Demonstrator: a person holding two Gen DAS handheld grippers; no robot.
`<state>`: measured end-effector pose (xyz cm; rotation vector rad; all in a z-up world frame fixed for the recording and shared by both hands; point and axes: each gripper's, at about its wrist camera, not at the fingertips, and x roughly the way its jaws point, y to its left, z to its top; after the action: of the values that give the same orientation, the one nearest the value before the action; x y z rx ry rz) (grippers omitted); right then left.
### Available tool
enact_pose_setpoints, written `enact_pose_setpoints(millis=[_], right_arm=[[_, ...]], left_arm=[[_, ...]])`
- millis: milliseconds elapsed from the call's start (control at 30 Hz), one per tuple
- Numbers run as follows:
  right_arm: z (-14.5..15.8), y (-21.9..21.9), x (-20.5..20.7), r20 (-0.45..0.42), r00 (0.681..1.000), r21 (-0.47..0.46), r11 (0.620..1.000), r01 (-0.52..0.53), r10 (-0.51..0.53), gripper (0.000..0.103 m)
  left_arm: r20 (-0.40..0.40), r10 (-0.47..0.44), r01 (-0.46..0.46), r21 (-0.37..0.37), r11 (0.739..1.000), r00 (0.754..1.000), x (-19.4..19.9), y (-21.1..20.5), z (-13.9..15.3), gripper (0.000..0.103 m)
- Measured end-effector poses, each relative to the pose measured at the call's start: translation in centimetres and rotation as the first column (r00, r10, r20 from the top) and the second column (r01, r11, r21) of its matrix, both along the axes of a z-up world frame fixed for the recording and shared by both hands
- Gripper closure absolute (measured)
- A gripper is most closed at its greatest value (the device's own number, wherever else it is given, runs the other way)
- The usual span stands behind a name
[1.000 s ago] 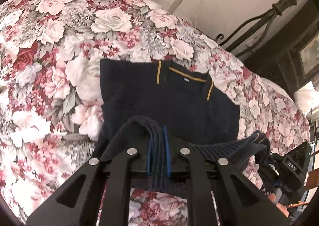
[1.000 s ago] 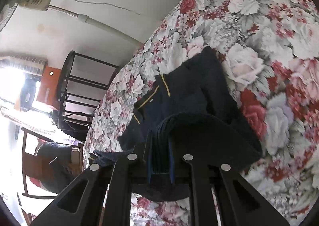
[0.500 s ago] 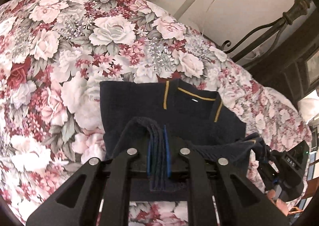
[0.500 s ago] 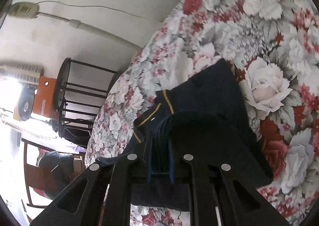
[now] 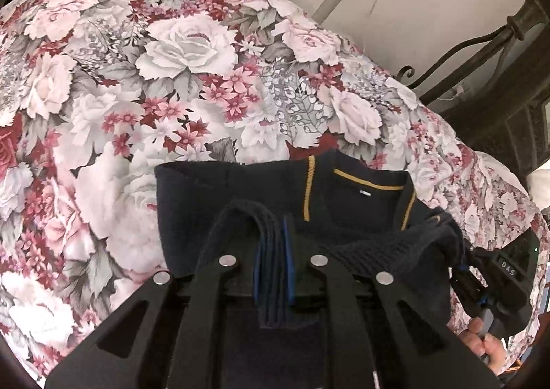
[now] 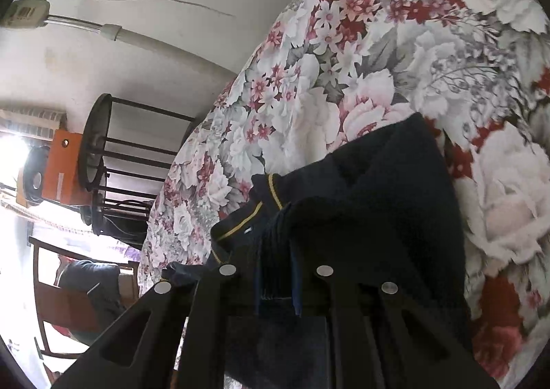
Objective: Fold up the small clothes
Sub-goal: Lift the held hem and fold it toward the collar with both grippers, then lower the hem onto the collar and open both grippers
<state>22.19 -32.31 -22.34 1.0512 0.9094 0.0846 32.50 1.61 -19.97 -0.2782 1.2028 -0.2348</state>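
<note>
A small navy knit sweater [image 5: 220,196] with yellow collar trim lies on the floral bedspread [image 5: 172,79]. My left gripper [image 5: 273,251] is shut on the sweater's ribbed hem and holds it lifted over the garment's body, close to the collar [image 5: 364,182]. My right gripper [image 6: 276,251] is shut on the other end of the same hem; it also shows in the left wrist view [image 5: 495,282] at the right edge. In the right wrist view the sweater [image 6: 388,176] is doubled under the lifted hem.
The bed's dark metal frame [image 5: 481,55] curves at the upper right. A white wall with a pipe [image 6: 144,38] lies beyond the bed. A black round metal rack [image 6: 103,155] and a wooden chair [image 6: 68,303] stand beside the bed.
Both grippers have carried the hem forward over the sweater toward the collar. Less of the garment's body shows ahead of the fingers than one second ago.
</note>
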Motion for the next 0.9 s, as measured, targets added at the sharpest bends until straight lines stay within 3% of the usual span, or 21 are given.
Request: enact_pose_setpoints(millis=[167,333,400,500,533,567,667,800,900], right_arm=[[-1.2,0.0,0.8,-0.016,1.0,0.006,1.0,-0.006,0.006,0.087],[-1.3,-0.4,0.5,0.004,1.0,0.057,0.998,0.008,-0.008,0.064],[-0.8,-0.7,0.2,0.017,1.0,0.059,0.998,0.018,-0.019,0.057],[0.3,-1.4,-0.5,0.043,0.997,0.052,0.997,0.057,-0.059,0.055],[0.6,-1.5,-0.6,0.047,0.996,0.047,0.997,0.067,-0.069,0.055],[0.9,-1.5,-0.7,0.05,0.996,0.036,0.997,0.07,-0.072,0.055],[1.8,-1.0,-0.4,0.027,0.999,-0.066,0.997,0.035,-0.033,0.055],[2.5,-1.0,-0.4,-0.006,1.0,-0.244,0.97,0.013,-0.015,0.055],[2.5,-1.4,-0.4,-0.014,1.0,-0.307,0.952,-0.007,0.003,0.055]], left_arm=[[-0.035,0.011,-0.011,-0.014,1.0,0.999,0.6,0.3,-1.4,0.091],[-0.064,0.027,-0.031,-0.049,0.998,0.998,0.6,1.2,-1.6,0.086],[-0.056,0.034,-0.037,-0.053,0.998,0.998,0.5,1.5,-1.1,0.08],[-0.034,0.055,-0.058,-0.092,0.994,0.998,0.2,2.2,0.0,0.056],[0.017,0.093,-0.091,-0.063,0.994,0.996,0.0,2.7,1.0,0.039],[0.06,0.115,-0.113,-0.034,0.993,0.992,-0.2,3.0,1.8,0.029],[0.161,0.132,-0.137,0.021,0.99,0.978,-0.4,3.7,3.9,0.023],[0.103,0.091,-0.105,0.143,0.984,0.991,0.3,2.6,2.1,0.023],[0.074,0.053,-0.068,0.23,0.971,0.996,0.5,2.0,0.9,0.023]])
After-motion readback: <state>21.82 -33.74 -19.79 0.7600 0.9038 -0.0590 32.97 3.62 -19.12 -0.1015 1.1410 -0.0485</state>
